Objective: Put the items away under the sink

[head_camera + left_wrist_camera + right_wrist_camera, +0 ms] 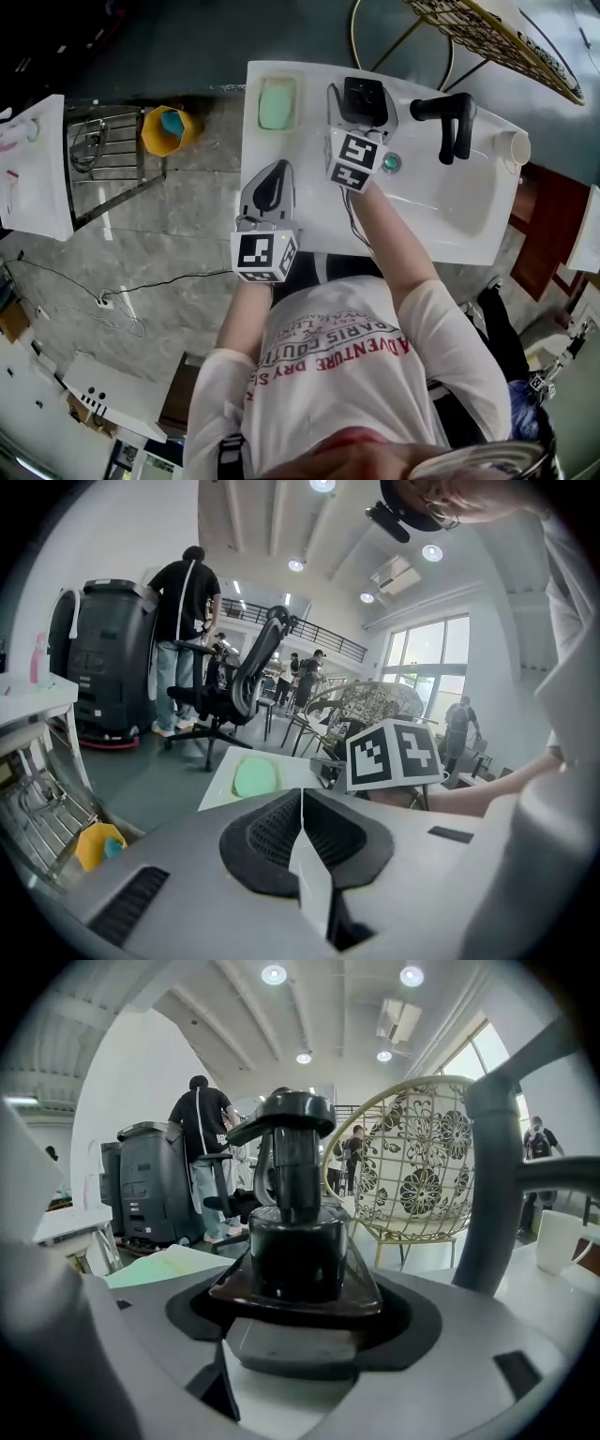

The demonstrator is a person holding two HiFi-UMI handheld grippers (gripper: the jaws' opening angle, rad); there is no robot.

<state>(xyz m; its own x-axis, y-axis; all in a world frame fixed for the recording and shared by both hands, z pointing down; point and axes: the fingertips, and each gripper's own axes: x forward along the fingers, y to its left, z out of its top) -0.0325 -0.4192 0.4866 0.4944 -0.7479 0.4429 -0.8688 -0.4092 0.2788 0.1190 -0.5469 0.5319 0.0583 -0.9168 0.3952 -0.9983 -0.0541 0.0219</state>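
A dark pump bottle [364, 97] stands at the back of the white sink counter [309, 225], left of the basin. My right gripper [365, 114] is shut on it; in the right gripper view the bottle [295, 1232] sits upright between the jaws of that gripper [295, 1321]. A pale green soap pad [277, 103] lies at the counter's back left corner, also seen in the left gripper view [253, 778]. My left gripper [272, 185] hovers over the counter's left part, shut with nothing in it [301, 822].
A black faucet [448, 117] and a white cup [514, 147] stand right of the basin, whose drain [391, 162] shows. On the floor to the left are a yellow bin [169, 129] and a metal rack [103, 155]. A wicker chair [487, 37] stands behind the sink.
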